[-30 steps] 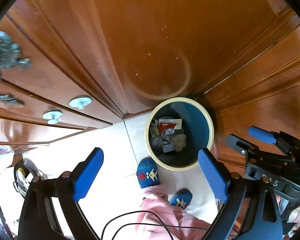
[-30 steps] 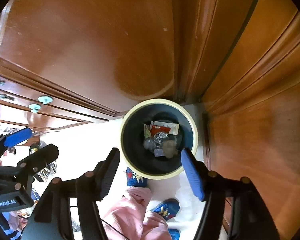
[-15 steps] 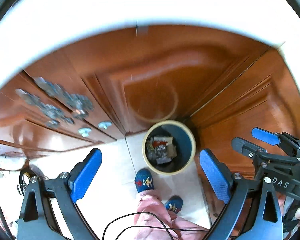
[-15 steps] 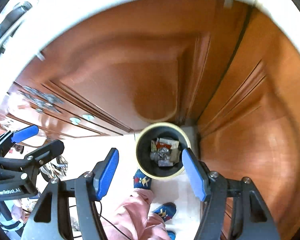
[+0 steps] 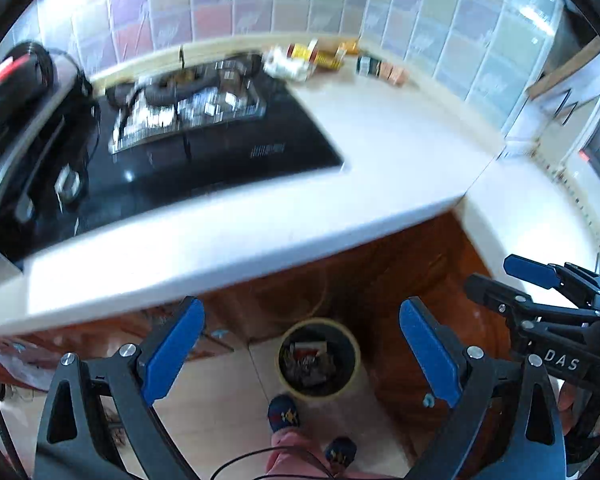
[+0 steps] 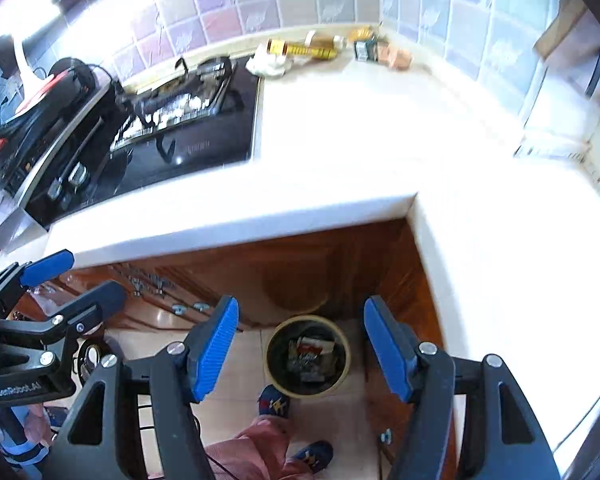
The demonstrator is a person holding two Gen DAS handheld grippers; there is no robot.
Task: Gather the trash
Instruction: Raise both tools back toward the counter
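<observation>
1. Countertop (image 6: 360, 152): white, L-shaped, wrapping an inside corner; tiled wall (image 6: 292, 4) behind it. Brown wooden cabinet fronts (image 6: 308, 264) stand below the edge.
2. Black glass cooktop (image 6: 204, 140) set into the counter at the left, with a foil-lined burner surround (image 5: 188, 116). Left wrist view is blurred here.
3. Trash bin (image 6: 309, 355): round, cream rim, dark interior, standing on the tiled floor (image 6: 236, 360) in the cabinet corner, directly below both grippers. Wrappers and crumpled scraps lie inside it (image 5: 310, 362).
4. Left gripper (image 5: 300, 354): blue pads spread wide, nothing between them; the bin is seen far below through the gap.
5. Right gripper (image 6: 300, 350): jaws likewise wide apart and empty, framing the bin from above. Each gripper shows at the edge of the other's view.
6. Person: pink trouser leg (image 6: 256, 440) and two blue patterned slippers (image 6: 274, 402), one just beside the bin rim.
7. Remaining trash on the counter, at the back against the wall, well apart from the bin: crumpled white paper (image 6: 270, 65), a yellow-labelled bottle lying down (image 6: 300, 49), a small dark carton (image 6: 362, 50), a brown packet (image 6: 398, 57).
</observation>
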